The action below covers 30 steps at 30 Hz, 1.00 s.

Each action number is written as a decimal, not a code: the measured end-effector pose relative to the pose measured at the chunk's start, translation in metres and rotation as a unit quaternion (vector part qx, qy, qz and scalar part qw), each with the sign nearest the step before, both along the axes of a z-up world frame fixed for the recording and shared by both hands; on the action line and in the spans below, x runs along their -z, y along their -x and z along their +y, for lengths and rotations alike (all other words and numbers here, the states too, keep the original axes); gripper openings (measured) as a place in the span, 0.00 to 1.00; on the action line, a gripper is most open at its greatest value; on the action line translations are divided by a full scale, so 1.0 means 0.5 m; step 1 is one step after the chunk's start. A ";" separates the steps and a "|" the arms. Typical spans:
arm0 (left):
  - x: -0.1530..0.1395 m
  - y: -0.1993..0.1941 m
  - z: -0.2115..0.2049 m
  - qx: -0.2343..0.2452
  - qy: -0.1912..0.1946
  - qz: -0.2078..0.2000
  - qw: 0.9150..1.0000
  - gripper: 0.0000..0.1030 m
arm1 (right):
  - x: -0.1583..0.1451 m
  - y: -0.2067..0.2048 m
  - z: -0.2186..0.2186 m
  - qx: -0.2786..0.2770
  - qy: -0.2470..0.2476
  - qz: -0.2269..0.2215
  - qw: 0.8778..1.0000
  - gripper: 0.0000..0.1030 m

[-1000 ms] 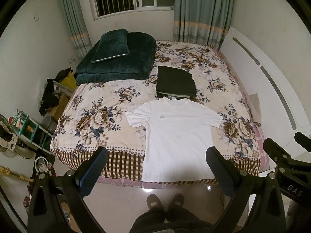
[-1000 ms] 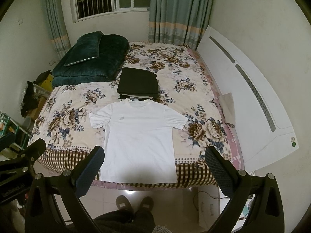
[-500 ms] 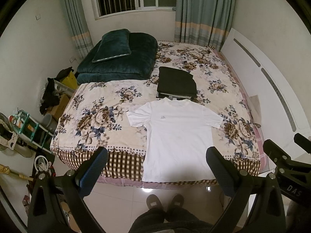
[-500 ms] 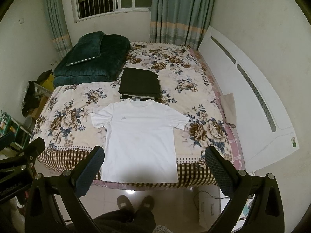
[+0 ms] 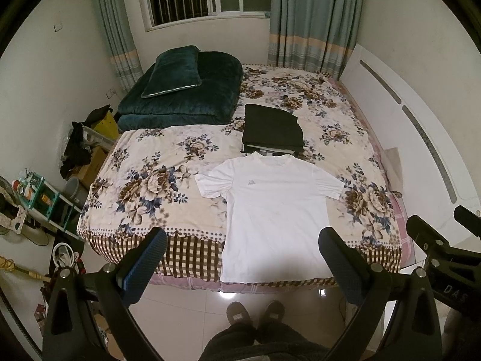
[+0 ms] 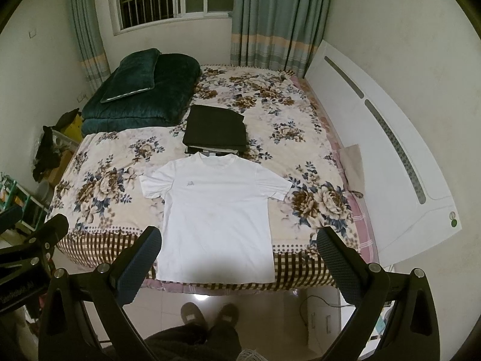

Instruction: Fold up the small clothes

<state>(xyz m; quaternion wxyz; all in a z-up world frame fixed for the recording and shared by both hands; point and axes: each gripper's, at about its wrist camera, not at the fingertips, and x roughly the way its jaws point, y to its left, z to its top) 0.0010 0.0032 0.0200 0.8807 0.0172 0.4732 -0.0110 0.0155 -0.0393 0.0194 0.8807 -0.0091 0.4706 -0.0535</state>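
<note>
A white T-shirt (image 5: 272,207) lies spread flat, front up, on the floral bedspread (image 5: 156,180), its hem at the bed's near edge. It also shows in the right wrist view (image 6: 215,210). A stack of folded dark clothes (image 5: 272,129) sits just beyond its collar, seen too in the right wrist view (image 6: 215,129). My left gripper (image 5: 242,258) is open and empty, held high above the floor in front of the bed. My right gripper (image 6: 239,255) is open and empty at the same height, beside the left one.
A dark green folded quilt with a pillow (image 5: 180,90) lies at the bed's far left. A white headboard (image 5: 421,138) runs along the right. Shelves and clutter (image 5: 36,198) stand left of the bed. The person's slippered feet (image 5: 255,316) stand on the tiled floor.
Both views have shifted slightly, as both grippers tilted down and drew a little closer to the bed. The shirt and clothes have not moved.
</note>
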 end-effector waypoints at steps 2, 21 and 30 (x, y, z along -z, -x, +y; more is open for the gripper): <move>0.000 0.001 0.000 0.000 0.000 -0.001 1.000 1.00 | -0.002 0.000 0.003 0.000 0.000 0.001 1.000 1.00; 0.089 -0.113 -0.014 -0.019 -0.025 -0.020 0.999 1.00 | 0.090 -0.061 -0.044 0.048 -0.016 0.029 0.998 1.00; 0.322 -0.328 -0.040 -0.040 -0.069 0.016 0.997 1.00 | 0.348 -0.230 -0.262 0.180 -0.065 0.073 0.979 1.00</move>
